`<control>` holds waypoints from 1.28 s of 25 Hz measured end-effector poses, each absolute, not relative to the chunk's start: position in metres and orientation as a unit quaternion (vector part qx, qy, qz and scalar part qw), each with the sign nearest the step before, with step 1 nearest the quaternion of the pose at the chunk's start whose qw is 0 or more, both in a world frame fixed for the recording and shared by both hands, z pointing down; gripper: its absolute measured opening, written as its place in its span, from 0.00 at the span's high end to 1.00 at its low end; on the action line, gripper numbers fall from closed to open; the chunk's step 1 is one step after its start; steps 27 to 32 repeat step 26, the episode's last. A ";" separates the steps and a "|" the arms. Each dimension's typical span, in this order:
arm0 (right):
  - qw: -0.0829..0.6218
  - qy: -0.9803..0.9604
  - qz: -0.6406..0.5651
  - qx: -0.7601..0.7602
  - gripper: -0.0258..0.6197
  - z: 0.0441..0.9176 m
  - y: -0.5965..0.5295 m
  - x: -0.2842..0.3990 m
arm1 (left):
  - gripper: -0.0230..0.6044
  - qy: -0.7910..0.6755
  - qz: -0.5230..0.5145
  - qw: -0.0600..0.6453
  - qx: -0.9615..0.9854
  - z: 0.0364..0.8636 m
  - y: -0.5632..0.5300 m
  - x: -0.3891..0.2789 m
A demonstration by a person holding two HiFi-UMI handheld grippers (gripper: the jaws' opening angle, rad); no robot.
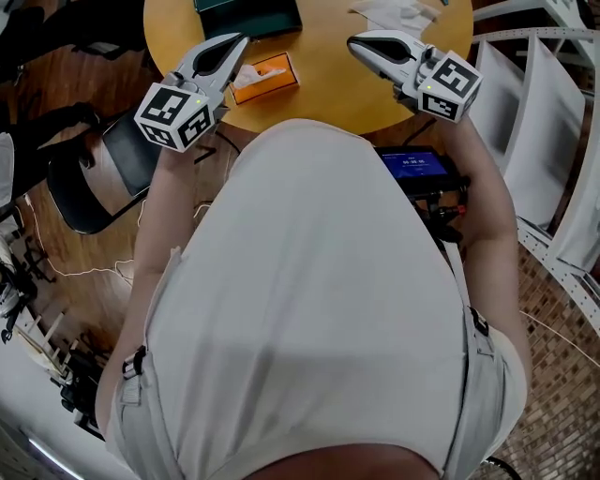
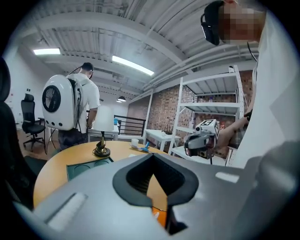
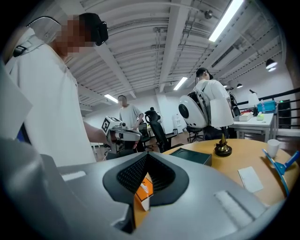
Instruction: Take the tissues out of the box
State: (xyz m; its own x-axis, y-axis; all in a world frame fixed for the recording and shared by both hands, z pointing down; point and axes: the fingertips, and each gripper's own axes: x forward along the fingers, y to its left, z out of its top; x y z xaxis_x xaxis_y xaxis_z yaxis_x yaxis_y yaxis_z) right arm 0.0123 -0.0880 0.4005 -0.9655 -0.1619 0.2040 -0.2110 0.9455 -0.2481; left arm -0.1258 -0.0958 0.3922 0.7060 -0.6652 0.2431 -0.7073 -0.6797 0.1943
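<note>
An orange tissue box (image 1: 272,79) lies on the round wooden table (image 1: 328,89) near its front edge, with a white tissue (image 1: 246,74) sticking out of its left end. My left gripper (image 1: 242,39) hovers just above and left of the box, jaws shut with nothing between them. My right gripper (image 1: 352,41) is held over the table to the right of the box, apart from it, and its jaws also look shut and empty. Loose white tissues (image 1: 394,13) lie at the table's far side. Through the right gripper's jaws I see the box (image 3: 144,187).
A dark green tray (image 1: 248,13) sits at the table's far side, with a small brass lamp (image 2: 101,149) beyond it. A black chair (image 1: 103,178) stands left of me, white shelving (image 1: 553,112) to the right. A lit screen (image 1: 415,166) is at my waist. People stand in the background.
</note>
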 end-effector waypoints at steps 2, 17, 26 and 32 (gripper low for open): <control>0.091 -0.983 0.131 0.094 0.96 0.398 -0.088 0.011 | 0.96 -0.380 0.067 0.141 0.912 0.391 -0.094 -0.129; 0.089 -0.981 0.140 0.101 0.96 0.401 -0.087 0.014 | 0.96 -0.354 0.051 0.156 0.921 0.392 -0.091 -0.120; 0.087 -0.981 0.145 0.100 0.96 0.404 -0.085 0.017 | 0.96 -0.350 0.057 0.157 0.922 0.395 -0.093 -0.115; 0.087 -0.981 0.145 0.100 0.96 0.404 -0.085 0.017 | 0.96 -0.350 0.057 0.157 0.922 0.395 -0.093 -0.115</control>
